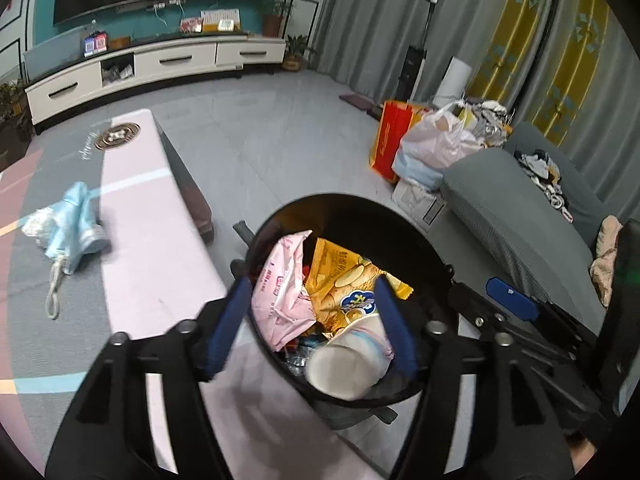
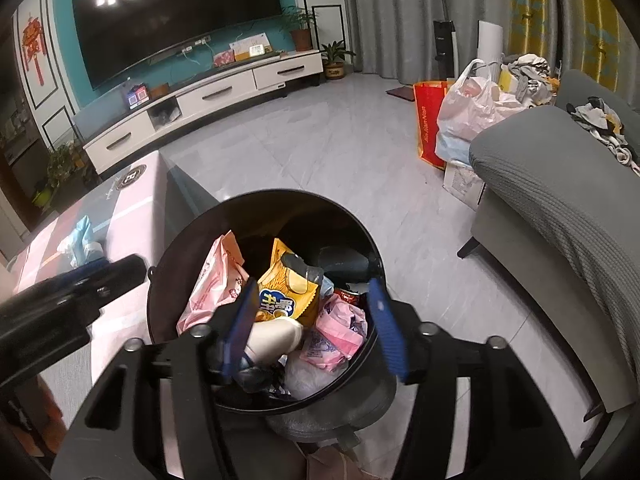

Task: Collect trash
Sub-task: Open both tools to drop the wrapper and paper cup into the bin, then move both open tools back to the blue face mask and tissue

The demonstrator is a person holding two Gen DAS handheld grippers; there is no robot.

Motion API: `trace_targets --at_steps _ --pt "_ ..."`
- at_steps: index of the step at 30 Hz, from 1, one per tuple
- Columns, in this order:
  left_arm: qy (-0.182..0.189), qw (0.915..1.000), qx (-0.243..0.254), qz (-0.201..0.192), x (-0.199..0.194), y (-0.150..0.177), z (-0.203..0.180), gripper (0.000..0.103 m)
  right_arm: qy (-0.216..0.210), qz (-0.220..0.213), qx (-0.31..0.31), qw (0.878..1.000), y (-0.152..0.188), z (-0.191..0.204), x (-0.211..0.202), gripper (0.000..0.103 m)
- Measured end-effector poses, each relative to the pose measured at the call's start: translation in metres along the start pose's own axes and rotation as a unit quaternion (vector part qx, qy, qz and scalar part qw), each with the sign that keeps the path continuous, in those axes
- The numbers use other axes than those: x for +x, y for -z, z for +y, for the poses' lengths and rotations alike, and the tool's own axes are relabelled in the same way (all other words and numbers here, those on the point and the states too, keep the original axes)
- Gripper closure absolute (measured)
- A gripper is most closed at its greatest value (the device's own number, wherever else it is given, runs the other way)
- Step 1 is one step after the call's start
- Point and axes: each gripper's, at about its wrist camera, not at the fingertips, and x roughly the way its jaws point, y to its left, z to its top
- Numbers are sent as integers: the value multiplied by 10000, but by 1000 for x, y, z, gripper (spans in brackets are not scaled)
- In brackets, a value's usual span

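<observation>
Both the left gripper (image 1: 310, 322) and right gripper (image 2: 314, 322) are spread, holding nothing, above the black bin (image 1: 424, 236) at lower centre; pink table (image 1: 152, 240) at left, grey tile floor (image 1: 280, 128) behind.

- left gripper (image 1: 312, 300): two glossy black arms, each ribbed with long recessed slots and angular cut-outs, ending in flat dark-blue fingers (image 1: 226, 332) with rounded tips.
- round silver-grey screw heads sit at the pivots, two on each arm.
- right gripper (image 2: 314, 308): the same build, black slotted arms, paired screw heads, blue fingers (image 2: 386, 328) with a finely ridged face.
- seen from the right wrist view, the left gripper's side is plain black with small bolts and a blue edge.
</observation>
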Motion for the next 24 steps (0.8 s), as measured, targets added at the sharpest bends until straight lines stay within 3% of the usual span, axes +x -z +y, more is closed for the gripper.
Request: trace_targets --at_steps 1,6,13,18,24 --pt "-14 10000 -26 -52 -7 3 3 25 -2 -21 6 10000 0 0 -1 43" --pt "-20 9992 -352 -203 -41 26 34 10 -6 -176 38 9998 0 2 -10 33" --pt "-525 9914 -1163 -300 -91 64 116 8 -790 -546 -63 9954 0 29 -29 27" --pt "-916 9833 -1557 -221 -108 83 172 8 -1579 -262 -470 9860 3 77 -25 27" --pt "-1008 9750 -1964 -268 -118 92 223 8 -2156 286 -838 9725 8 146 -3 27"
